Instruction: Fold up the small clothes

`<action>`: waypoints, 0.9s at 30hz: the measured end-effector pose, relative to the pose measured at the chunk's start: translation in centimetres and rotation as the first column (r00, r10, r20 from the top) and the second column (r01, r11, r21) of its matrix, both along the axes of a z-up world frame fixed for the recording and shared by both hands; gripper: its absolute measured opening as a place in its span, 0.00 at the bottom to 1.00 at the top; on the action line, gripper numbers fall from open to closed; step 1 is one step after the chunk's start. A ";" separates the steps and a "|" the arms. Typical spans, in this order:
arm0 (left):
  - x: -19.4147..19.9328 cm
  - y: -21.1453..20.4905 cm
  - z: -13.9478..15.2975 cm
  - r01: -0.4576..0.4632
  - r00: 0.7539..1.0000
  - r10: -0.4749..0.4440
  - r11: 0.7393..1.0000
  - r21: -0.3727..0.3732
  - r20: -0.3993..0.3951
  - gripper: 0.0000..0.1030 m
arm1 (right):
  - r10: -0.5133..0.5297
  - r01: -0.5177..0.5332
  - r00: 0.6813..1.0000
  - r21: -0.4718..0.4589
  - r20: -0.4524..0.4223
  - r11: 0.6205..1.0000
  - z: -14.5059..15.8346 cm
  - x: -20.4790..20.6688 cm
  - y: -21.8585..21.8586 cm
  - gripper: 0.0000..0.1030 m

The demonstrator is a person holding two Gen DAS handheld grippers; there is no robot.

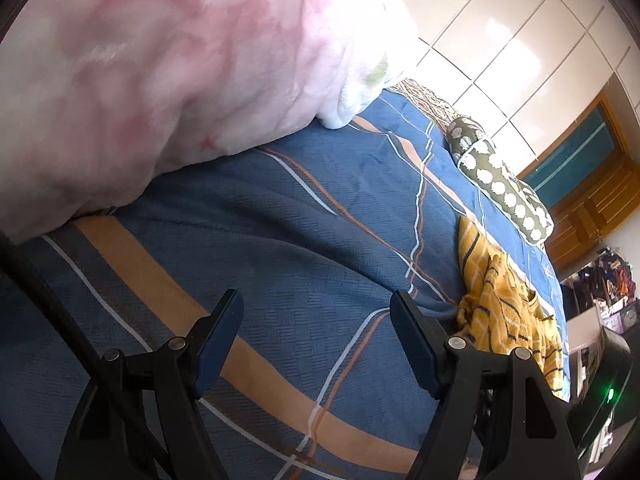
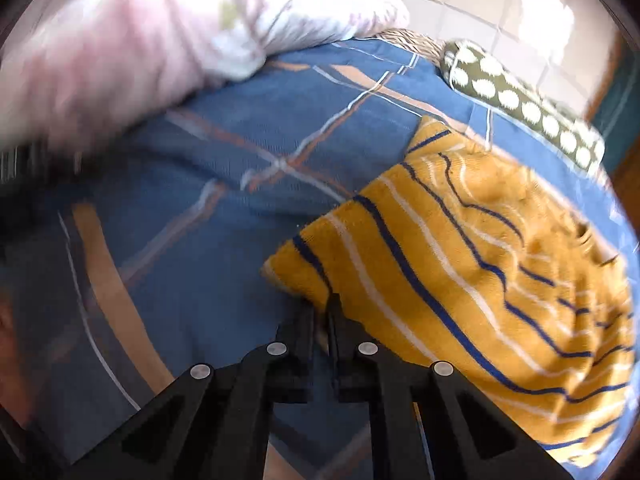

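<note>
A small yellow garment with navy and white stripes (image 2: 460,264) lies crumpled on the blue plaid bedspread (image 2: 224,152). My right gripper (image 2: 322,312) is shut on the garment's near edge, with the cloth pinched between the fingers. In the left wrist view the same garment (image 1: 504,304) lies to the right of my left gripper (image 1: 316,312), which is open and empty, low over the bedspread (image 1: 304,216). The right wrist view is blurred by motion.
A fluffy pink blanket (image 1: 160,72) is piled at the far left of the bed. An olive bolster with white dots (image 1: 500,184) lies along the far edge. A white tiled wall (image 1: 520,32) and wooden cabinets (image 1: 592,200) stand behind.
</note>
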State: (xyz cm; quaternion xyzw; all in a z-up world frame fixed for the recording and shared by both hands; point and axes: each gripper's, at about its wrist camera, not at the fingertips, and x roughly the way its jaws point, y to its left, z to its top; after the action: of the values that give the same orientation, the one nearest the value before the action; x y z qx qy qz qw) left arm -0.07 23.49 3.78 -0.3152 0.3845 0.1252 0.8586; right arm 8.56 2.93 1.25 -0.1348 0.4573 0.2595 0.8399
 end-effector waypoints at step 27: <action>2.6 -14.6 0.8 0.350 0.935 -0.354 0.932 0.098 0.031 0.72 | -0.704 0.753 0.657 0.293 -0.270 0.590 -0.1 -3.3 -37.5 0.53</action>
State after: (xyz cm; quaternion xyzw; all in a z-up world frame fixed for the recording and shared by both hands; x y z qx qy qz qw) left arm 2.48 8.94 4.54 -0.2049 0.4078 -0.0209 0.8896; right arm 5.23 -34.54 1.16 0.2462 0.4644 -0.0161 0.8506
